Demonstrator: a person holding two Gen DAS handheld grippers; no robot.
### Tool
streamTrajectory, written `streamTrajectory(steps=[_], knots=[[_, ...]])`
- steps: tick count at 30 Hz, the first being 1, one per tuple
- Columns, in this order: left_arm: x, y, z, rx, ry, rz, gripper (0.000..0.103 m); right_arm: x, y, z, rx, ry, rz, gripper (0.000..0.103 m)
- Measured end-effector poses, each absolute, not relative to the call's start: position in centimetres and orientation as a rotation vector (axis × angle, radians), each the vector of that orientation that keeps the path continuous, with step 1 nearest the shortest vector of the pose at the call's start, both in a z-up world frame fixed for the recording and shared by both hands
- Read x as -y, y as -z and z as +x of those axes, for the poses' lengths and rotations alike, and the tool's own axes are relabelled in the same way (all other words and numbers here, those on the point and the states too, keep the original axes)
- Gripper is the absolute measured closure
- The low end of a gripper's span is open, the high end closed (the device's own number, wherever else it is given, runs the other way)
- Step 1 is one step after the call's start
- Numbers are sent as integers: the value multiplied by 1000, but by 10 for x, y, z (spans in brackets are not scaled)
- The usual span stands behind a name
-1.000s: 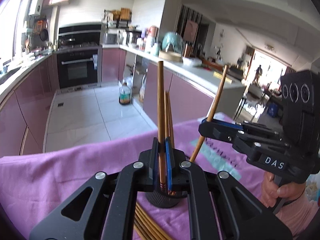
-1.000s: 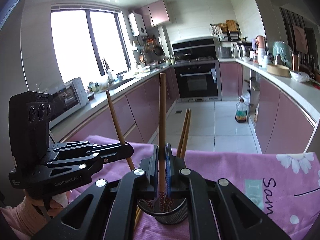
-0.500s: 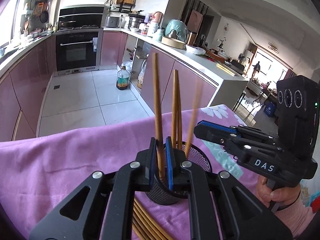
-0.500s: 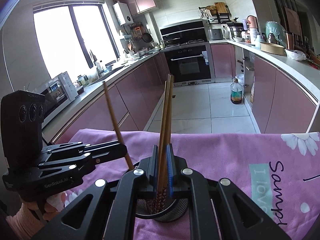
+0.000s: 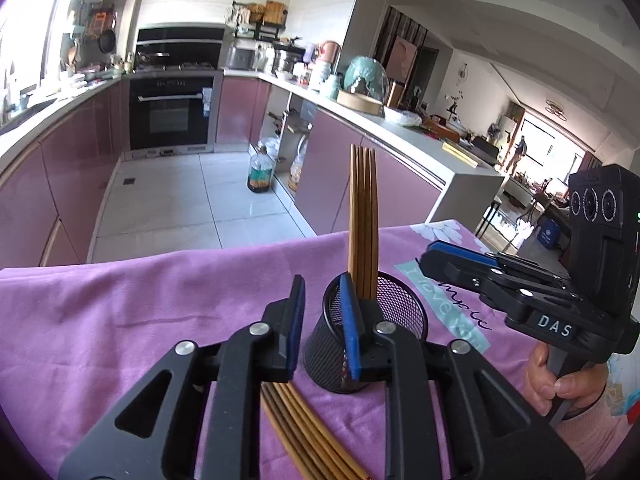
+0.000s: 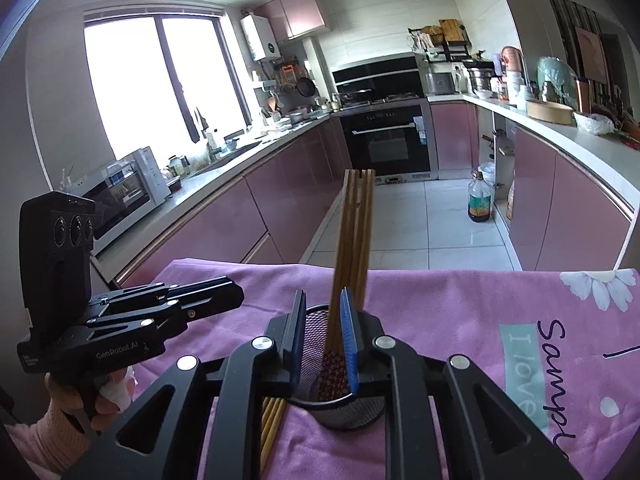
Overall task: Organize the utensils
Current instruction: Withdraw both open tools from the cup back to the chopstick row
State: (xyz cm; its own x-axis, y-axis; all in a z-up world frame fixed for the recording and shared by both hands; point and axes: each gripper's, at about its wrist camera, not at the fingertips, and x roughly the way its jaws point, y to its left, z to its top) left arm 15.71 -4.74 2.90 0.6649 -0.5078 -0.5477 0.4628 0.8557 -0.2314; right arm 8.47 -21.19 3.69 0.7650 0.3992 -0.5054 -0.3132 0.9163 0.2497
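A black mesh holder [image 5: 394,312] stands on the purple cloth [image 5: 120,312] with several brown chopsticks [image 5: 362,216] upright in it. My left gripper [image 5: 322,300] is open and empty, its jaws just left of and over the holder's near rim. My right gripper [image 6: 322,320] is open and empty above the holder [image 6: 344,412], the standing chopsticks [image 6: 354,232] rising between its fingers. More chopsticks [image 5: 304,424] lie flat on the cloth below my left gripper; they also show in the right wrist view [image 6: 272,420]. Each gripper shows in the other's view: the right [image 5: 444,254], the left [image 6: 236,296].
The cloth [image 6: 460,312] bears printed flowers and lettering [image 6: 556,360]. Beyond the table edge lies a kitchen floor with an oil bottle [image 5: 262,170], purple cabinets and a black oven [image 6: 386,136].
Both grippers have opened and let go of their chopsticks, which now stand in the holder with the others. The left gripper has shifted a little to the left.
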Motion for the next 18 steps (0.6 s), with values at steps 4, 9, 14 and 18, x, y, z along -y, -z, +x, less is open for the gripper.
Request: streamTrajectory(steps=[4, 9, 14, 18], knots=[[34, -40, 130, -577, 534, -56, 73, 206, -44, 60, -543, -453, 133, 80], [17, -33, 100, -564, 506, -28, 63, 188, -29, 35, -572, -546, 93, 73], [4, 8, 90, -682, 477, -27, 62, 168, 12, 37, -708, -572, 68, 73], [-2, 44, 87, -769, 460, -24, 62, 155, 43, 44, -817, -576, 60, 74]])
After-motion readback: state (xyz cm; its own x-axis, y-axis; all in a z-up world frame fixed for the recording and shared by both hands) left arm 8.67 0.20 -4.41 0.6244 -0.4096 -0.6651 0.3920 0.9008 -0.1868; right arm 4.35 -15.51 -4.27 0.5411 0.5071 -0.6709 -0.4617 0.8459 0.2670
